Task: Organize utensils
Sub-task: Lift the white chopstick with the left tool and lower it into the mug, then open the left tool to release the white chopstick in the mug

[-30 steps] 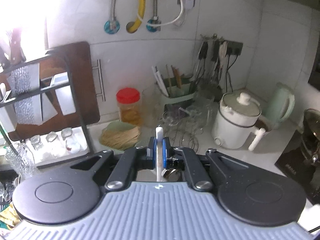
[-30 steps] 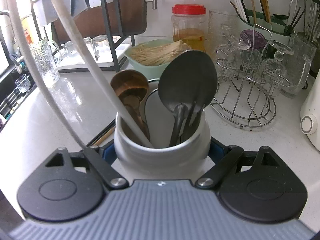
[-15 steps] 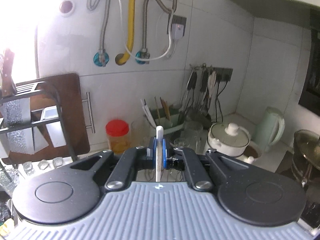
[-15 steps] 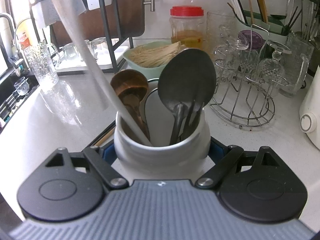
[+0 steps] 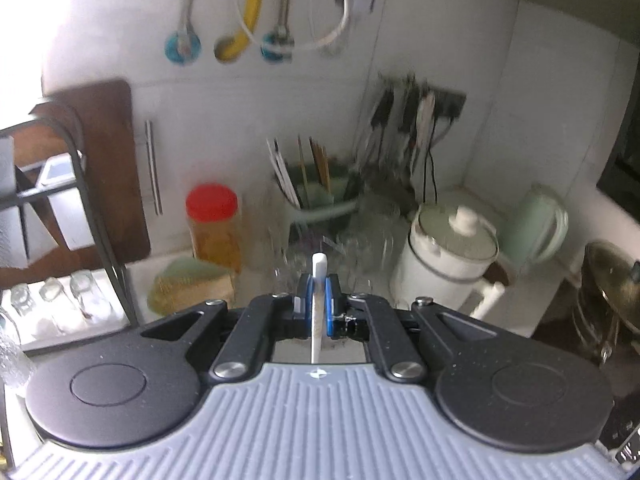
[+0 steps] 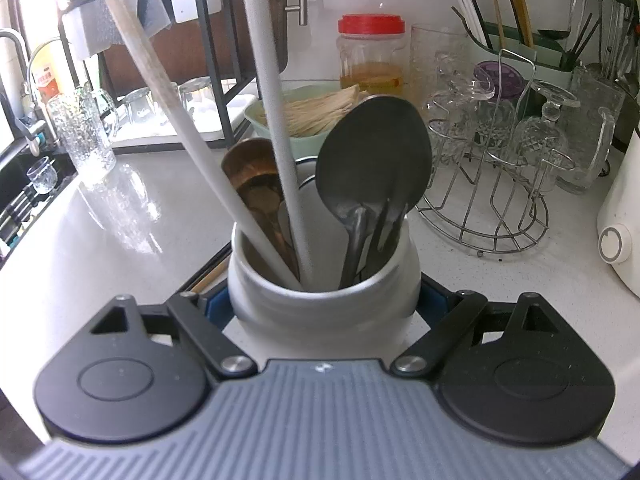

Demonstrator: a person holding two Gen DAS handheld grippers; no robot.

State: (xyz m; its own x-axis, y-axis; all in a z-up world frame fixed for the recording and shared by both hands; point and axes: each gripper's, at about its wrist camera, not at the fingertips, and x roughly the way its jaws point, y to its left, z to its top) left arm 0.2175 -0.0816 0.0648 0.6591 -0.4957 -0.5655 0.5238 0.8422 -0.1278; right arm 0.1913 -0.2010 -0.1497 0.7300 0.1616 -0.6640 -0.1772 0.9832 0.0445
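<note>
1. The left gripper [image 5: 318,312] is clamped on a thin white handle [image 5: 319,268], whose tip sticks up just past the blue pads [image 5: 305,300]; the rest of it runs down behind the gripper body.
2. The left wrist view is blurred; beyond the gripper lie a red-lidded jar [image 5: 214,226], a green utensil caddy [image 5: 320,200] against the tiled wall, and a white lidded pot [image 5: 448,260] to the right.
3. The right gripper [image 6: 324,304] is closed around a white ceramic utensil crock [image 6: 320,308], one finger on each side of its body, holding it just in front of the camera on the white countertop [image 6: 100,232].
4. Standing in the crock are a black spoon [image 6: 374,160] on the right, a wooden spoon [image 6: 250,172] left of centre, and two long pale handles: one leaning left [image 6: 160,92], one nearly upright [image 6: 272,100] and running out of the top of the view.
5. Behind the crock sit a green bowl [image 6: 256,120] of pale sticks, the jar [image 6: 372,56], and a wire glass rack [image 6: 492,184].
</note>
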